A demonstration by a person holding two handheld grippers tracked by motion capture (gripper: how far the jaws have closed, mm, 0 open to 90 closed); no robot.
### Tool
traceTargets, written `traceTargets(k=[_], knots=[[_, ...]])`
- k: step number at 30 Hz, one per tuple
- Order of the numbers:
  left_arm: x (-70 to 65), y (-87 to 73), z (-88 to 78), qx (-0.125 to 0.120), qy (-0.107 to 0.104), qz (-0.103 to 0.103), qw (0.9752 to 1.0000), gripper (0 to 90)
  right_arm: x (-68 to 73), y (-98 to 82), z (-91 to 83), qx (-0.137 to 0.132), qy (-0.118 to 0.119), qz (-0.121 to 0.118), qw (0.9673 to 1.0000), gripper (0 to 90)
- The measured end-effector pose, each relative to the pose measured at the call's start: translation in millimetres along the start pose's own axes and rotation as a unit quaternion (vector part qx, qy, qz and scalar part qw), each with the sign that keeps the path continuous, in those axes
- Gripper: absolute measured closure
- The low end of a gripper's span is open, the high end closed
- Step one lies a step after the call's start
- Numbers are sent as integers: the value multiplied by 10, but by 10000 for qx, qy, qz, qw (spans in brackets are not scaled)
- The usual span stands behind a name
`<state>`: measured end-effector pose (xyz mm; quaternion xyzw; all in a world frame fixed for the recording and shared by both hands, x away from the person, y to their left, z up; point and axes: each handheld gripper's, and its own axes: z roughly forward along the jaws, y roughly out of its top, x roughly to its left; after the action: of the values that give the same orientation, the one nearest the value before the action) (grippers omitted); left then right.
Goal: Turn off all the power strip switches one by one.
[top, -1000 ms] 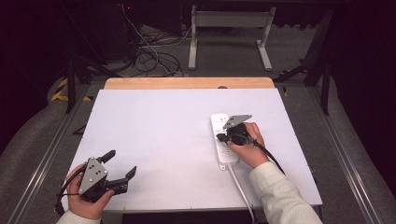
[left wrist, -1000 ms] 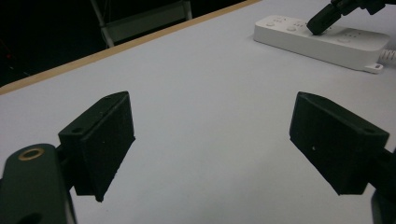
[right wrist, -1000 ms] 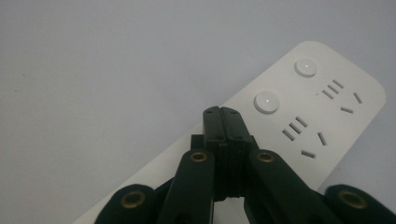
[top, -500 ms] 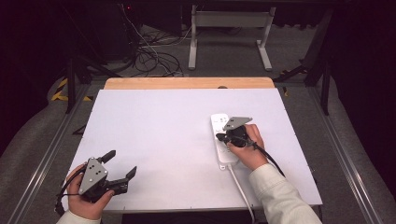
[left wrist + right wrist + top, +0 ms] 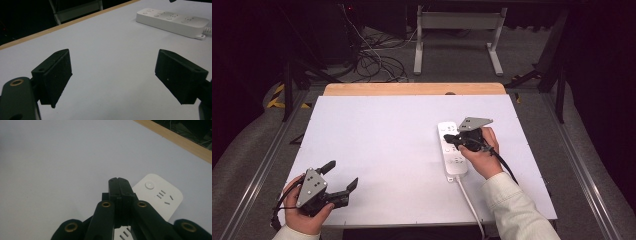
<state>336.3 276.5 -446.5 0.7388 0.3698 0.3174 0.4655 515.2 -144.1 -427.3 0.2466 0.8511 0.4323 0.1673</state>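
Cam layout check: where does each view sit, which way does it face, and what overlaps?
High view: above the person's side, looking forward and down on the table; both hands, left tongs, right tongs.
Left gripper view: rides the left tongs, low across the table; jaws wide apart.
Right gripper view: rides the right tongs, jaws shut, pointing down over the power strip.
Shared: the power strip shows in all three.
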Motion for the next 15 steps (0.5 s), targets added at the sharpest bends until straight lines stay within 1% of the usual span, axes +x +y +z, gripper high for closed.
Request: traceTargets(k=[4,5,6,10,12,13,15], knots=[[17,-3,-2,-5,12,4,10000,145,-49,51,13,33,-44,23,10000,900],[16,-2,-4,-2,9,1,10000,145,-77,93,31,84,-61,12,9999,900],[11,-3,-4,-7,-1,-25,10000,145,-77,93,31,84,-61,12,9999,900],[13,-1,-5,-2,-8,1,10000,145,-131,143,105,247,-141,9,9996,900],[15,-2,-5,3,1,9,10000,145,-156,148,147,310,-143,44,9994,900],[11,-6,-2,0,-14,-38,10000,145,-167,148,166,344,-155,56,9993,900],[15,-8,-3,-2,-16,-46,10000,145,-183,143,202,404,-149,86,9990,900]])
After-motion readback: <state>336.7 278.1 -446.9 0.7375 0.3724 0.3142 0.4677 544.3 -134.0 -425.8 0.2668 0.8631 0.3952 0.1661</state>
